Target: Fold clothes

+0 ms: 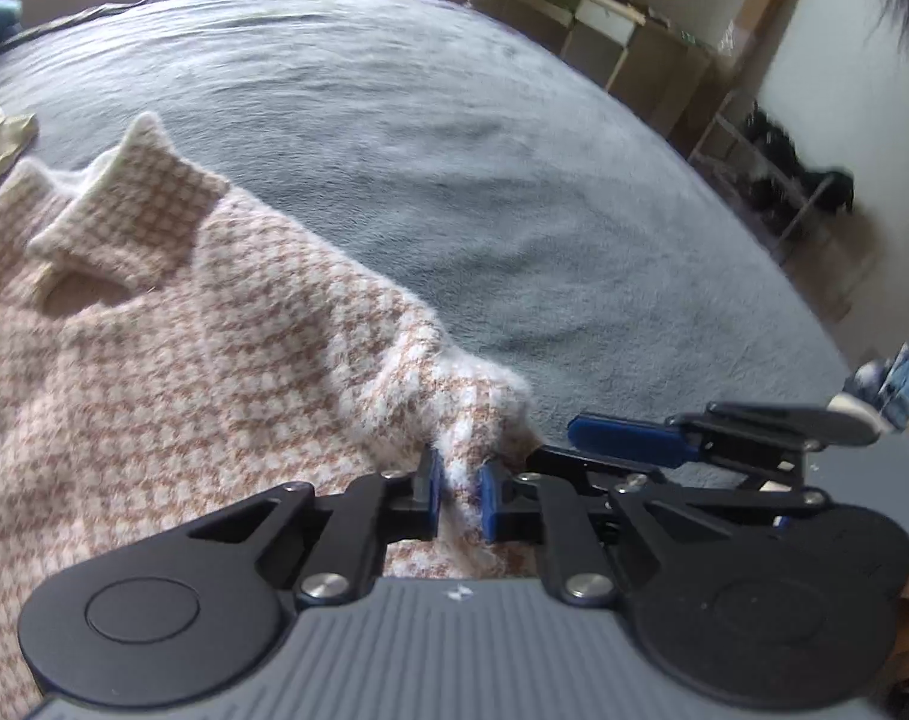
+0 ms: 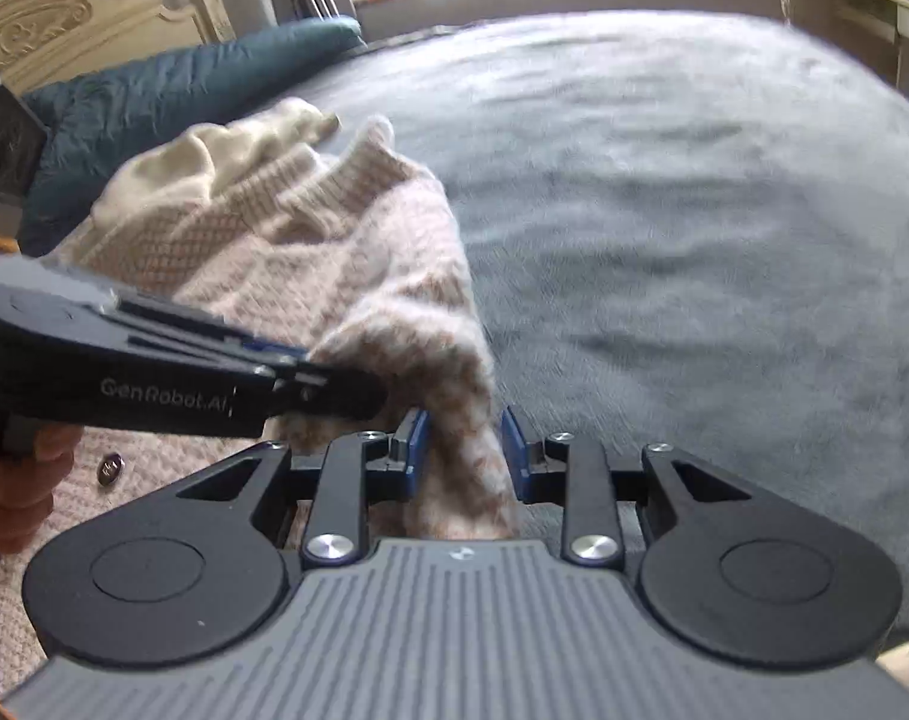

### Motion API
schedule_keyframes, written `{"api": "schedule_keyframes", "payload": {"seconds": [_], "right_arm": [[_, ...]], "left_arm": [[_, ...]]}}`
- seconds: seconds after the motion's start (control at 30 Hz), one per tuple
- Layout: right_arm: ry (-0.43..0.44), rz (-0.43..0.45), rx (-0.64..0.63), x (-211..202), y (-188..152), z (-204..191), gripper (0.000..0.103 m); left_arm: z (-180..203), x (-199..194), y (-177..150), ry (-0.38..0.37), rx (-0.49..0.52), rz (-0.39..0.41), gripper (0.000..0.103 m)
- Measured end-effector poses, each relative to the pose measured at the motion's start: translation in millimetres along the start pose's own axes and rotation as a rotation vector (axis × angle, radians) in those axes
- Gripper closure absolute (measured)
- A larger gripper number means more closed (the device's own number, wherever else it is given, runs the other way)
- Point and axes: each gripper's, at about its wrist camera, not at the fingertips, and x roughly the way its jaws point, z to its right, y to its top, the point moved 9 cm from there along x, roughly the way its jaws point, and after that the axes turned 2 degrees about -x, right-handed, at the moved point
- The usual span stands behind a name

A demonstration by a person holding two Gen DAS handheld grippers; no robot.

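1. Far left in the right wrist view, a teal duvet bunches below the carved cream headboard, and a cream garment lies crumpled beside it
2. The pink-and-tan houndstooth sweater sprawls over the grey fleece blanket, collar up and away from the camera
3. Left gripper comes next: its blue pads pinch a fold of the sweater's edge, jaws nearly pressed together
4. Right gripper, just beside it, has a bunched strip of the same edge between its jaws, left pad on the knit, right pad's contact unclear
5. Far right, a wooden shelf stands against the wall
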Motion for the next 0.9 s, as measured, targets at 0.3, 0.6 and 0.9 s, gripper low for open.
{"api": "schedule_keyframes", "payload": {"seconds": [0.3, 0.6, 0.9], "right_arm": [[0.055, 0.038, 0.184, 34, -8, 3, 0.076], [-0.231, 0.049, -0.013, 43, -6, 21, 0.09], [-0.102, 0.02, 0.196, 33, -12, 51, 0.069]], "left_arm": [[-9, -9, -2, -0.046, -0.027, 0.035, 0.09], [1, 22, -11, -0.129, -0.023, -0.032, 0.091], [-19, -6, 6, -0.227, -0.194, 0.012, 0.065]]}}
